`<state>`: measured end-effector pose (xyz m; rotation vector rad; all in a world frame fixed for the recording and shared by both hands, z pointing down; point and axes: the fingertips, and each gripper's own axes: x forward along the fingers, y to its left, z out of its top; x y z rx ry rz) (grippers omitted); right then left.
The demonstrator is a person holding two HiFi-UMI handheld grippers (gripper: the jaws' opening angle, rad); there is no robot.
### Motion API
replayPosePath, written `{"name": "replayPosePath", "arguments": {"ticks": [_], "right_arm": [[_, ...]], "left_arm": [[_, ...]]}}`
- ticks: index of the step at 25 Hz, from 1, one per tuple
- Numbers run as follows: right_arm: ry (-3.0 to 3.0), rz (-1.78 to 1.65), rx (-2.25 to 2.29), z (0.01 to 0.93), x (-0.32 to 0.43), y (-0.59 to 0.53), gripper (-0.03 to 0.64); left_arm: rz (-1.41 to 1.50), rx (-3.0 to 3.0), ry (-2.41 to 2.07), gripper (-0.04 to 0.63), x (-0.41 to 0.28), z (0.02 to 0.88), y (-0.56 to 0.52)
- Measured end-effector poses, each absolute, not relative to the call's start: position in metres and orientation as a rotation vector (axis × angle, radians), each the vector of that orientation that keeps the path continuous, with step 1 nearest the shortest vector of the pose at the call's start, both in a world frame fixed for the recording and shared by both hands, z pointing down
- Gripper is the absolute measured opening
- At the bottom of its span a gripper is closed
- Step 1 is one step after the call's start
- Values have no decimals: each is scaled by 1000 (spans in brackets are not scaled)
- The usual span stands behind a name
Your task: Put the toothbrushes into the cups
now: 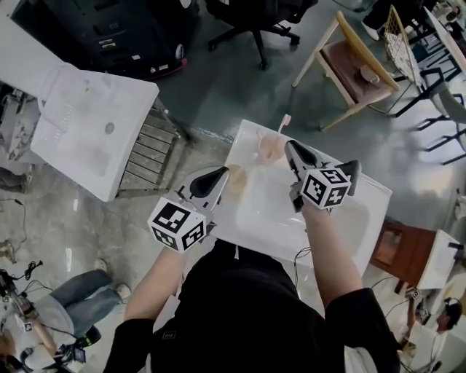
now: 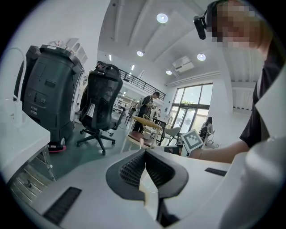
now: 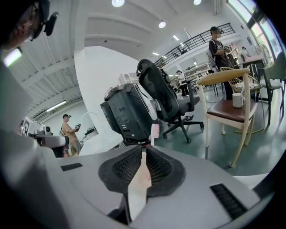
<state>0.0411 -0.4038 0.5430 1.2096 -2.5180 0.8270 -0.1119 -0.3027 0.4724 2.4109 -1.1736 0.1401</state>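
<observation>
Grey concrete floor surrounds a white bench (image 1: 271,213) that stands directly before the person, shaped like a basin top.

Nearest the person, the left tongs (image 1: 223,173) hang over the bench's left edge. The left gripper view shows their pads pressed tip to tip, with no object seen gripped between them.

Slightly farther and to the right, the right tongs (image 1: 291,146) are clamped on a toothbrush (image 1: 285,121). The right gripper view shows its pale handle running back between the pads and its pink-bristled head standing out beyond the tips.

Two pale translucent cups sit on the bench. The near cup (image 1: 237,179) is just beyond the left tongs' tips. The far cup (image 1: 270,146) is just left of the right tongs' tips. Both are blurred, and their contents cannot be made out.

Governing relation: the toothbrush's long axis follows the right tongs' own line, near to far, with the head leading away from the person and reaching past the far cup's far side. The right hand is the nearer to that cup. In my judgement the brush must be drawn back, shifted left and tipped towards upright before it can drop in.

Beyond the bench stand a wooden chair (image 1: 355,71) at far right and an office chair (image 1: 256,22) at the far edge.
</observation>
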Motion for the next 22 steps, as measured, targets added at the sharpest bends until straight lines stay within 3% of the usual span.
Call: {"name": "replayPosePath", "arguments": {"ticks": [13, 22], "right_arm": [[-2629, 658, 1315, 445, 47, -353, 41], [-2704, 471, 1328, 380, 81, -284, 41]], "left_arm": [[109, 2530, -1153, 15, -114, 425, -288], [106, 2648, -1110, 15, -65, 389, -272]]}}
